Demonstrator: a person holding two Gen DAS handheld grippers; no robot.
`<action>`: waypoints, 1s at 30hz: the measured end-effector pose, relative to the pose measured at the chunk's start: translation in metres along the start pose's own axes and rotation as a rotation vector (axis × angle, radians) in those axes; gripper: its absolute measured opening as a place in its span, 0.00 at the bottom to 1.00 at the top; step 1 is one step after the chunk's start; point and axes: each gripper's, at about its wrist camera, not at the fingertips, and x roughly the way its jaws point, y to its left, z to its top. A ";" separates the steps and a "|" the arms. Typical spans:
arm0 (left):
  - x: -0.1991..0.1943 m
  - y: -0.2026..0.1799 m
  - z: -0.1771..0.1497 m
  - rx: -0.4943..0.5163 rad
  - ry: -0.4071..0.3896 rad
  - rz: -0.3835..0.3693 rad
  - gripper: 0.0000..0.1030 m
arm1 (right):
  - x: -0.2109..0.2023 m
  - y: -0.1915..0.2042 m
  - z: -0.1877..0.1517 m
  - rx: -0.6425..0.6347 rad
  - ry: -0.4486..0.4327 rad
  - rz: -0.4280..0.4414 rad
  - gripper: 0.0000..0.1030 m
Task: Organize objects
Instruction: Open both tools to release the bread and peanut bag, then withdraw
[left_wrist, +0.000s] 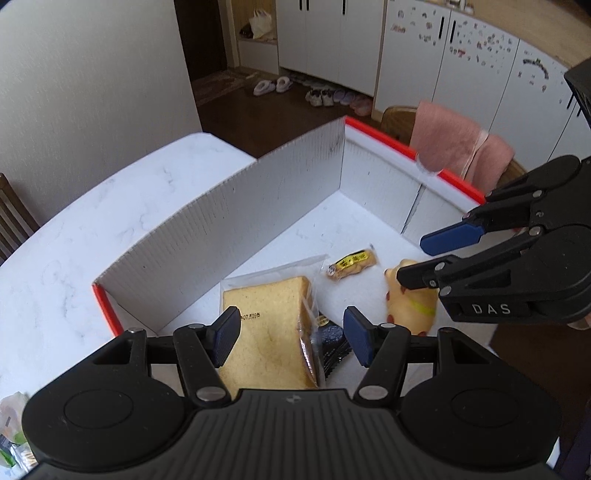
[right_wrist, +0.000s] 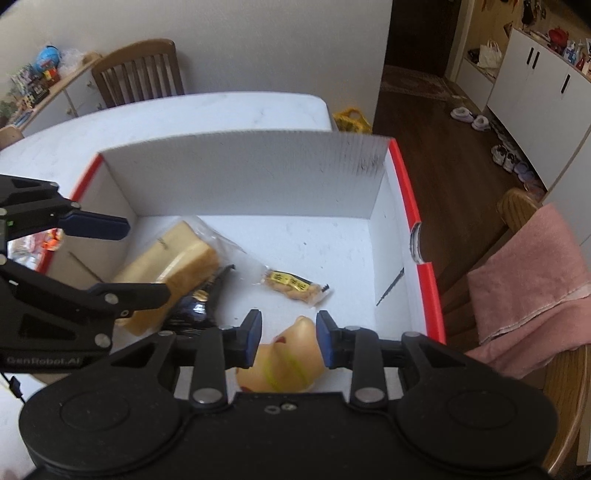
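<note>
A: Left wrist view first. The box (left_wrist: 295, 177) with the red rim sits on the white surface (left_wrist: 110, 206), and four things lie on its floor: the bagged bread (left_wrist: 269, 332), a dark packet (left_wrist: 332, 341) against its side, a small yellow-labelled snack (left_wrist: 351, 264) and a yellow toy (left_wrist: 410, 306).

B: So most of the sorting looks done?

A: I judge it well along, since those four are inside. Some packets (left_wrist: 11, 435) show at the lower left edge on the surface outside the box (too blurred to name), so something may be left.

B: And the claws?

A: The left claw (left_wrist: 291, 338) is spread wide above the bread, gripping nothing. In the right wrist view the right claw (right_wrist: 288, 341) is also parted, its pads either side of the toy (right_wrist: 288, 354); I cannot tell whether they touch it, but there seems to be a gap.

B: Is it putting the toy down or taking it?

A: The pictures don't settle that. The snack (right_wrist: 293, 286) lies just beyond the toy, apart from the bread (right_wrist: 173, 266).
</note>
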 end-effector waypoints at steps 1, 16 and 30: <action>-0.005 0.000 0.000 0.000 -0.010 -0.004 0.59 | -0.004 0.001 0.000 0.001 -0.009 0.005 0.31; -0.067 0.006 -0.012 -0.029 -0.138 -0.042 0.59 | -0.057 0.020 -0.012 -0.008 -0.142 0.025 0.31; -0.119 0.034 -0.063 -0.094 -0.222 -0.043 0.59 | -0.079 0.065 -0.033 -0.016 -0.221 0.040 0.32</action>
